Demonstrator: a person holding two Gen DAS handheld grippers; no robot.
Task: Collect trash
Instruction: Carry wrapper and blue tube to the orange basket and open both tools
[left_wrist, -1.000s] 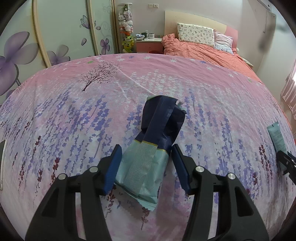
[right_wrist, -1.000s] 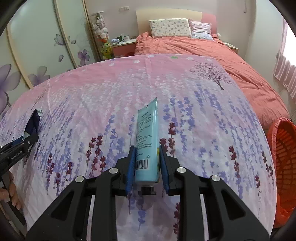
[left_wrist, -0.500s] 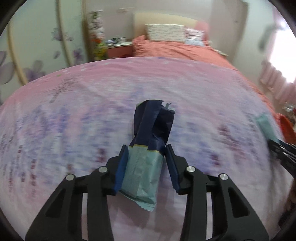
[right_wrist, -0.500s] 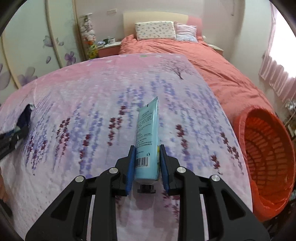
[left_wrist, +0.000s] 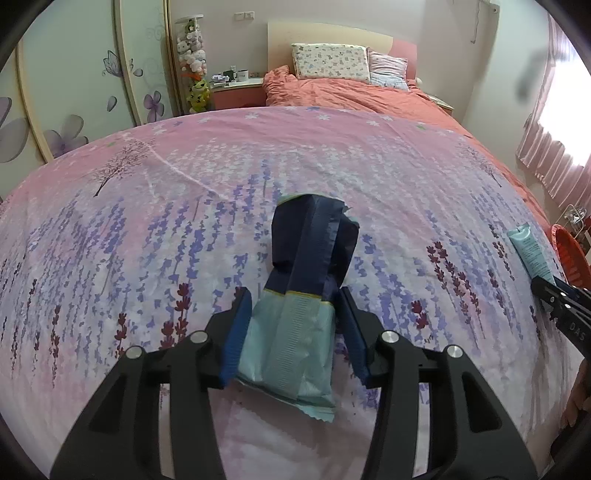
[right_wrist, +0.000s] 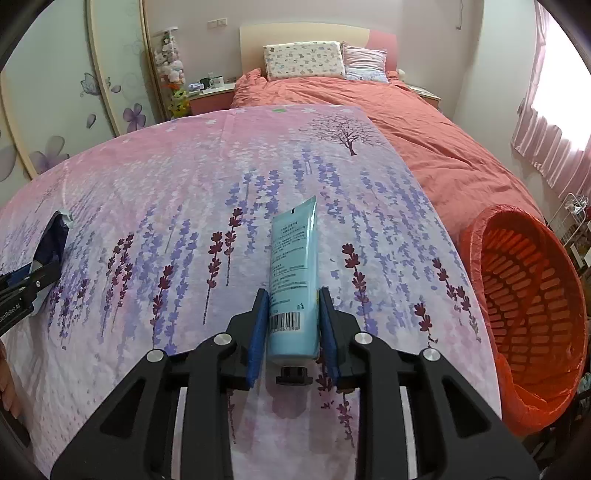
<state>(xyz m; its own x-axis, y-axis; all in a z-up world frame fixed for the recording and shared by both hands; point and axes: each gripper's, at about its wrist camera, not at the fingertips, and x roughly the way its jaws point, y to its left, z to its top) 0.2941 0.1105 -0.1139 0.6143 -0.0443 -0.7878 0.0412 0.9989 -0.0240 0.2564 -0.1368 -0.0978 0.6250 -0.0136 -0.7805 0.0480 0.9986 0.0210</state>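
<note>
A crumpled snack wrapper (left_wrist: 295, 332), dark blue at the top and pale teal below, sits between the blue pads of my left gripper (left_wrist: 293, 295). The pads touch both its sides while the jaws are opening slightly. My right gripper (right_wrist: 293, 293) is shut on a light blue tube (right_wrist: 293, 273), cap end toward the camera, held a little above the sheet. An orange mesh basket (right_wrist: 480, 236) lined with an orange bag stands beside the bed, right of the tube. In the left wrist view the tube (left_wrist: 526, 247) and right gripper (left_wrist: 554, 291) show at far right.
A pink bedsheet (left_wrist: 184, 221) printed with purple flowers covers the bed under both grippers. Beyond it lie an orange quilt (right_wrist: 424, 147), pillows (right_wrist: 303, 59) and a headboard. A flowered wardrobe (left_wrist: 74, 92) stands on the left and pink curtains (right_wrist: 546, 147) on the right.
Both views have swung to the right, and the orange basket has come into the right wrist view. The left jaws have narrowed onto the wrapper. The tube stays gripped.
</note>
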